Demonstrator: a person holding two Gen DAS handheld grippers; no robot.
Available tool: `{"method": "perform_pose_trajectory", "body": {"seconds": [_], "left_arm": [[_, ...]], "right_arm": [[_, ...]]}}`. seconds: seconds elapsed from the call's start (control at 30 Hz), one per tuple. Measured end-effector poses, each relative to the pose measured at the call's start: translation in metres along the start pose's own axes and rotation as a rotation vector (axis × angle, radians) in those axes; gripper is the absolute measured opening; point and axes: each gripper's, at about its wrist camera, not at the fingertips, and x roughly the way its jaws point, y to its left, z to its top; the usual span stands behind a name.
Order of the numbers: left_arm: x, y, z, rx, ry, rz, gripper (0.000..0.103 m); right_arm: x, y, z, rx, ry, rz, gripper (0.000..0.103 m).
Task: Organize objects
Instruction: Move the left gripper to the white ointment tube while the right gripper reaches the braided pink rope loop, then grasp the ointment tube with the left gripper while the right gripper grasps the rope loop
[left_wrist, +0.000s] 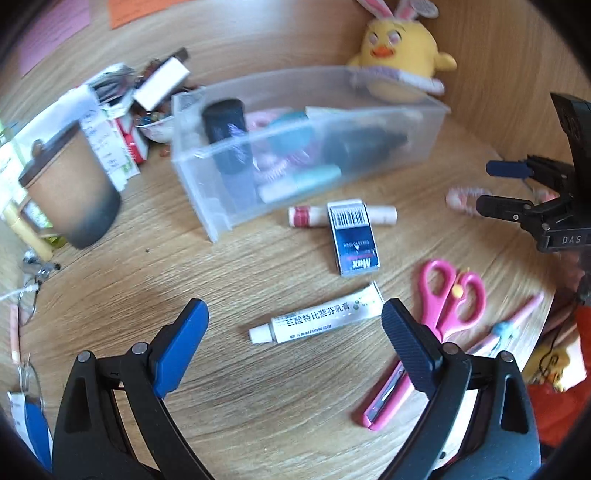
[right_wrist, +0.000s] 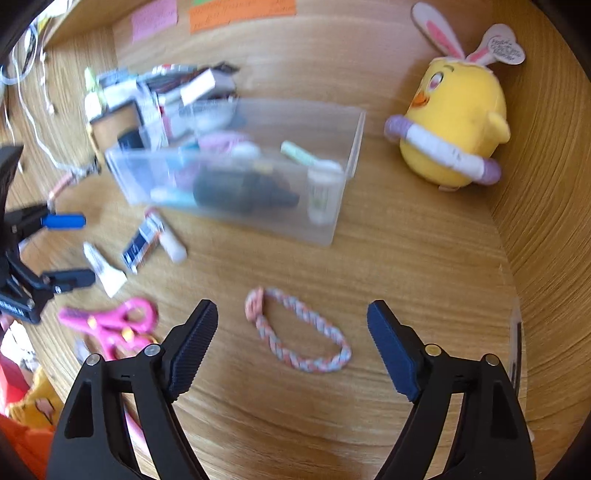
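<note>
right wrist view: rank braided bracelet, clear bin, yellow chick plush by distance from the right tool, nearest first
1. Braided bracelet: flat on the table, just ahead of the open right tool, between its tips.
2. Clear bin: mid-table, beyond the bracelet, left of centre.
3. Yellow chick plush: farthest, back right by the wall.

A bin (left_wrist: 306, 147) stands on the table (left_wrist: 221, 266) towards the far side, holding a bottle (left_wrist: 362, 147) and several smaller items. A plush chick (left_wrist: 402, 55) sits behind the bin's right end. A cup (left_wrist: 74, 184) and a pile of packets (left_wrist: 129, 96) lie left of the bin. Just in front of the bin lies a stick (left_wrist: 384, 215) with a small box (left_wrist: 354, 238) resting across it. Nearer lies a tube (left_wrist: 317, 319); to its right, scissors (left_wrist: 450, 295). A braided band (right_wrist: 299, 332) lies right of the scissors, in front of the bin.
</note>
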Motion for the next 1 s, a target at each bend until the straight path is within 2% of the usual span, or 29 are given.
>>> {"method": "perform_pose_trajectory", "body": {"seconds": [0.17, 0.23, 0.3, 0.43, 0.57, 0.63, 0.7, 0.73, 0.77, 0.87, 1.0], "left_arm": [[0.012, -0.004, 0.004, 0.034, 0.024, -0.011, 0.094], [0.013, -0.003, 0.004, 0.036, 0.027, -0.036, 0.075], [0.011, -0.002, 0.004, 0.027, 0.024, -0.059, 0.066], [0.006, 0.002, -0.001, 0.007, 0.004, -0.056, 0.047], [0.001, 0.009, -0.007, -0.034, -0.007, -0.053, 0.031], [0.000, 0.016, -0.009, -0.064, -0.010, -0.059, 0.019], [-0.002, 0.019, -0.012, -0.080, -0.015, -0.050, 0.016], [-0.003, 0.020, -0.013, -0.092, -0.018, -0.042, 0.016], [-0.003, 0.021, -0.012, -0.099, -0.018, -0.037, 0.016], [-0.004, 0.025, -0.011, -0.114, -0.037, -0.027, 0.016], [-0.016, 0.026, -0.002, -0.124, -0.090, -0.016, 0.016]], "right_arm": [[0.014, 0.001, -0.006, -0.023, 0.058, -0.039, 0.082], [0.018, -0.003, -0.005, -0.001, 0.070, -0.035, 0.082], [0.021, -0.006, -0.002, 0.016, 0.079, -0.034, 0.081], [0.027, -0.010, 0.004, 0.039, 0.085, -0.027, 0.077], [0.027, -0.005, 0.009, 0.032, 0.076, -0.020, 0.051], [0.026, -0.002, 0.011, 0.026, 0.069, -0.017, 0.038], [0.026, 0.002, 0.012, 0.020, 0.061, -0.014, 0.020], [0.026, 0.004, 0.012, 0.016, 0.059, -0.014, 0.015], [0.026, 0.006, 0.013, 0.013, 0.057, -0.018, 0.011], [0.025, 0.010, 0.013, 0.005, 0.045, -0.032, 0.010], [0.016, 0.012, 0.016, 0.023, 0.013, -0.002, 0.010]]}}
